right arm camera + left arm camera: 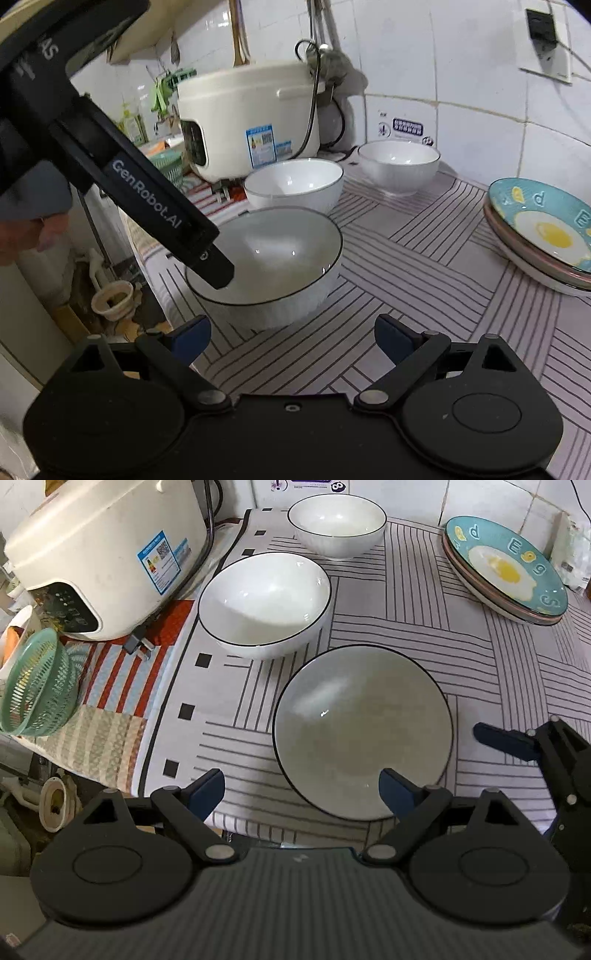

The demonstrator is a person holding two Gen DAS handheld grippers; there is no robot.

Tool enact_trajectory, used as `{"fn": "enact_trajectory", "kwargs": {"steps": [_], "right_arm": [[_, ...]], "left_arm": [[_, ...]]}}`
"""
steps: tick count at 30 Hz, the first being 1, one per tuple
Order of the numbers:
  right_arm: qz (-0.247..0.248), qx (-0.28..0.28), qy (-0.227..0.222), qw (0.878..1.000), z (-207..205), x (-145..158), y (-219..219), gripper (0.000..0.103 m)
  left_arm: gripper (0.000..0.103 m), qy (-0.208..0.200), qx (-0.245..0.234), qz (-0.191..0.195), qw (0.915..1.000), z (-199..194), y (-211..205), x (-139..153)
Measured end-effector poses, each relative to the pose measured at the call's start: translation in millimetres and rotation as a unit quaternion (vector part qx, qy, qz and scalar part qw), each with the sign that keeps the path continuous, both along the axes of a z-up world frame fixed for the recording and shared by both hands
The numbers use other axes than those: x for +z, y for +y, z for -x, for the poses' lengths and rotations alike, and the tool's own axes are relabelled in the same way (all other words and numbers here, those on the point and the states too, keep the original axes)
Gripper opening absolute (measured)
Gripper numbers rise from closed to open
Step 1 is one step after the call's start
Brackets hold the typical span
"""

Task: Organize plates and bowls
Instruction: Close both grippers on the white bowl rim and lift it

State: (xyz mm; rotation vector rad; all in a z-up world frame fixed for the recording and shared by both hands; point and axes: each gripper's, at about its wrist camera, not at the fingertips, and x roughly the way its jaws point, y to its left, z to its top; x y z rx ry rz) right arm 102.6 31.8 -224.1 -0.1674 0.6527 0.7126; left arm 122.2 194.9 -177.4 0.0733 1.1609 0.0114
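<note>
Three black-rimmed white bowls stand in a row on the striped cloth. The nearest bowl is the widest; behind it are a middle bowl and a small far bowl. A stack of plates, topped by a teal fried-egg plate, rests at the right. My left gripper hangs open over the nearest bowl's near rim, one finger above its inside and the other outside it. My right gripper is open and empty just in front of that bowl.
A white rice cooker stands at the back left with its cord and plug trailing. A green plastic basket sits near the counter's left edge, which drops off to the floor. Tiled wall runs behind. A hand shows at the left.
</note>
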Motion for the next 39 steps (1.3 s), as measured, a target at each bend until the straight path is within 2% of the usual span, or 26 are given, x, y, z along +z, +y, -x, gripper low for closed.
{"fn": "enact_trajectory", "kwargs": {"steps": [3, 7, 10, 15, 17, 20, 30, 39], "right_arm": [[0.004, 0.012, 0.002, 1.0, -5, -8, 6, 0.097], [-0.016, 0.022, 0.013, 1.0, -15, -17, 10, 0.097], [-0.019, 0.038, 0.008, 0.999, -17, -24, 17, 0.097], [-0.019, 0.051, 0.002, 0.999, -22, -31, 25, 0.098], [-0.021, 0.054, 0.002, 0.998, -23, -31, 26, 0.097], [-0.022, 0.058, 0.006, 0.998, -24, -30, 28, 0.096], [-0.041, 0.045, 0.019, 0.998, -29, -22, 18, 0.095], [-0.048, 0.027, 0.006, 0.998, -23, -17, 3, 0.095]], "left_arm": [[0.091, 0.001, 0.011, 0.007, 0.9999, -7, 2, -8], [0.091, -0.01, 0.023, 0.018, 0.9995, -16, 5, -17], [0.083, -0.011, 0.037, 0.031, 0.9988, -23, 9, -25], [0.043, 0.003, 0.053, 0.051, 0.9973, -30, 14, -36], [0.031, 0.003, 0.055, 0.057, 0.9969, -29, 15, -38], [0.024, -0.004, 0.056, 0.055, 0.9969, -26, 14, -34], [0.021, -0.011, 0.033, 0.039, 0.9986, -19, -1, -28], [0.019, -0.025, -0.011, 0.024, 0.9994, -11, -28, -12]]}}
